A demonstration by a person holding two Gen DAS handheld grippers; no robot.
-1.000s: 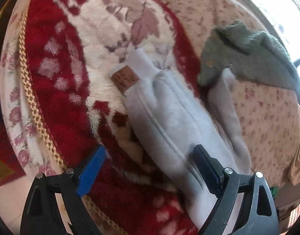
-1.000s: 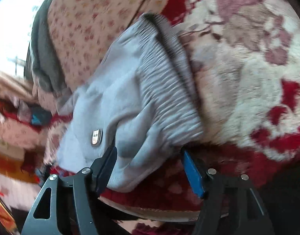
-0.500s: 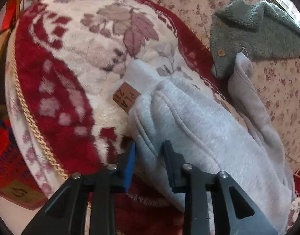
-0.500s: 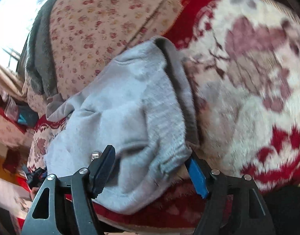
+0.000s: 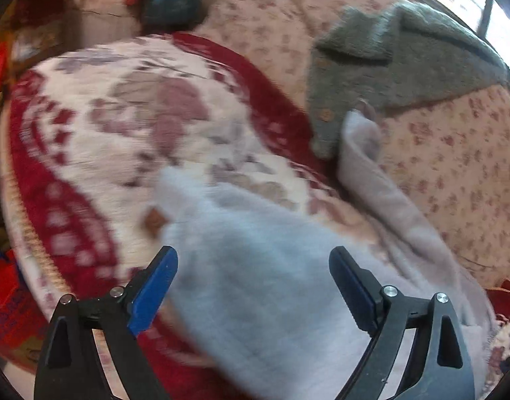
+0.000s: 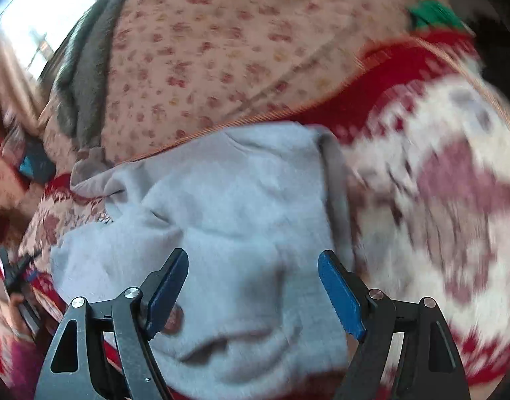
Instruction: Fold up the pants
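The light grey sweatpants (image 5: 255, 250) lie crumpled on a red and cream floral blanket (image 5: 105, 140). A small brown label (image 5: 154, 222) shows on their near-left edge. My left gripper (image 5: 253, 286) is open, its jaws spread over the grey fabric without holding it. In the right wrist view the pants (image 6: 228, 206) show their darker ribbed waistband (image 6: 335, 193) on the right. My right gripper (image 6: 253, 286) is open over the fabric, empty. Both views are motion-blurred.
A pink floral bed cover (image 5: 455, 173) lies behind the blanket, with a grey-green knitted garment (image 5: 388, 63) on it. One pant leg (image 5: 365, 166) runs up to that garment. The blanket's gold-corded edge (image 5: 11, 216) drops off at the left.
My left gripper, nearly shut at the pants' edge half a second ago, has opened wide. Both grippers have moved over the pants. The right gripper stays open.
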